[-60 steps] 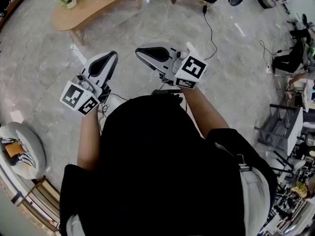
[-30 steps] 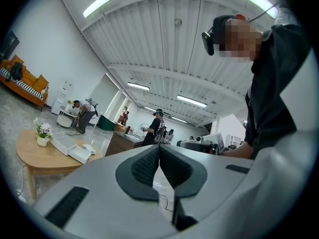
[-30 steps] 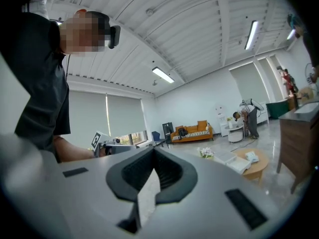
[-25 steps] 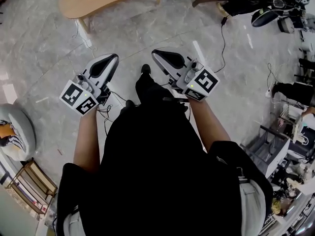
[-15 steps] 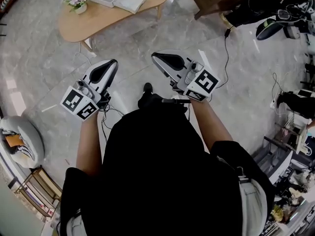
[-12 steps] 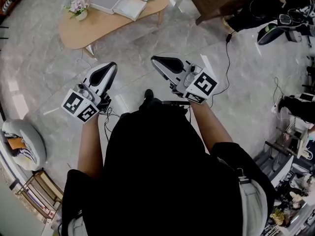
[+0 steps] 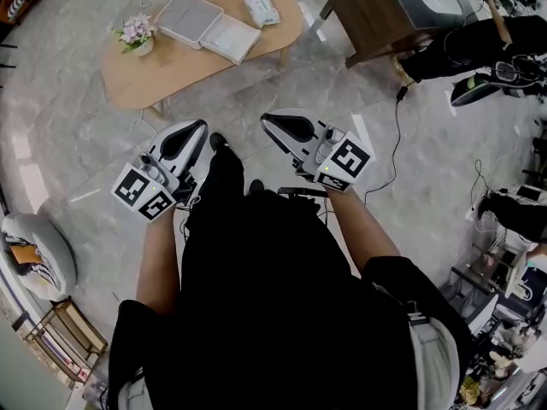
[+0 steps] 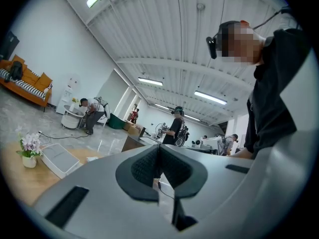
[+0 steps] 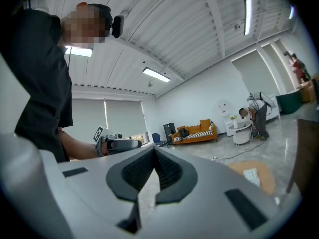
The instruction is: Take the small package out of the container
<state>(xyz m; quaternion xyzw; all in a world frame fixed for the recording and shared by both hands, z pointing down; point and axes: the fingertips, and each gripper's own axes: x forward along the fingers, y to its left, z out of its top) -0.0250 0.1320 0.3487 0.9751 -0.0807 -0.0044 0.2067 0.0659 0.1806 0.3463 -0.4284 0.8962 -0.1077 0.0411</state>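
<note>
Plainly, both the left gripper and the right gripper are closed on nothing, jaws pressed together, held above the floor. Ahead on the wooden table, 1 small package lies outside the white container — just beside it.

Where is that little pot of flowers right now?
Head view, upper left: the flower pot stands on the wooden table at its left end, just left of the white container.
</note>
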